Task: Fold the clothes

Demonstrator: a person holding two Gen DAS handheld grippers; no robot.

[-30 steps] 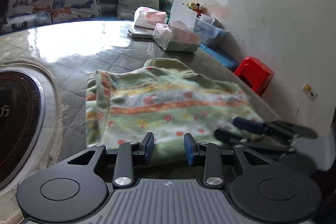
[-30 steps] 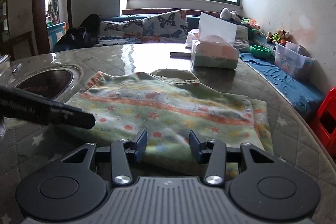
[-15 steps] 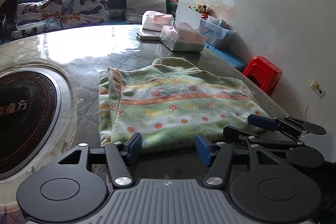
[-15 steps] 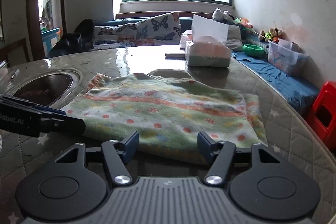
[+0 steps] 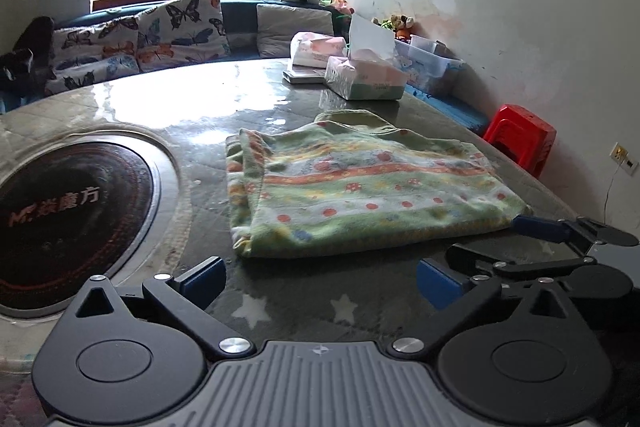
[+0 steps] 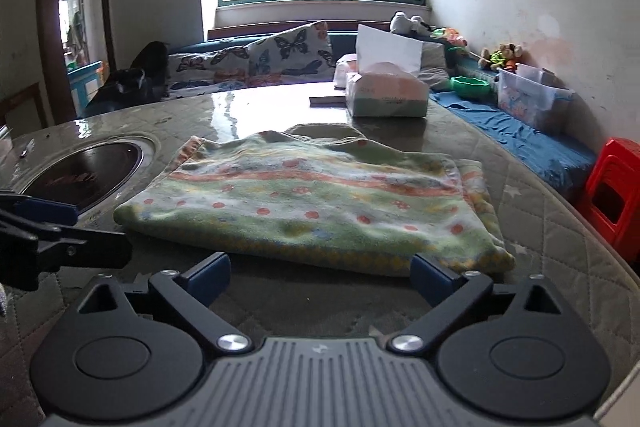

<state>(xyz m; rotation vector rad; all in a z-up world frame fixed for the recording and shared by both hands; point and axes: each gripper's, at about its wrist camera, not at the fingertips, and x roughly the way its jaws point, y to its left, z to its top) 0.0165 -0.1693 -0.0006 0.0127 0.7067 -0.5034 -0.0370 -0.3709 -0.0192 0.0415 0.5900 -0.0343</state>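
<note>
A folded green fleece garment [image 5: 360,195] [image 6: 312,203] with orange stripes and red dots lies flat on the quilted table cover. My left gripper [image 5: 320,281] hovers just short of the garment's near edge. Its jaws are opening wide and hold nothing. My right gripper [image 6: 320,277] sits at the same edge further right. Its jaws are opening too, with only bare table between the blue pads [image 6: 210,275]. Each gripper shows in the other's view: the right gripper [image 5: 504,243] by the garment's right corner, the left gripper [image 6: 76,227] by its left corner.
A round black hob [image 5: 68,211] is set into the table left of the garment. A tissue box [image 5: 364,79] [image 6: 386,95] stands behind it. A red stool [image 5: 520,143] and a plastic bin [image 6: 532,103] sit past the table's right edge, and butterfly cushions [image 5: 176,23] at the back.
Both grippers' jaws have spread from narrow to wide. Both have drawn back from the garment's near edge, which now lies on the table beyond the fingertips.
</note>
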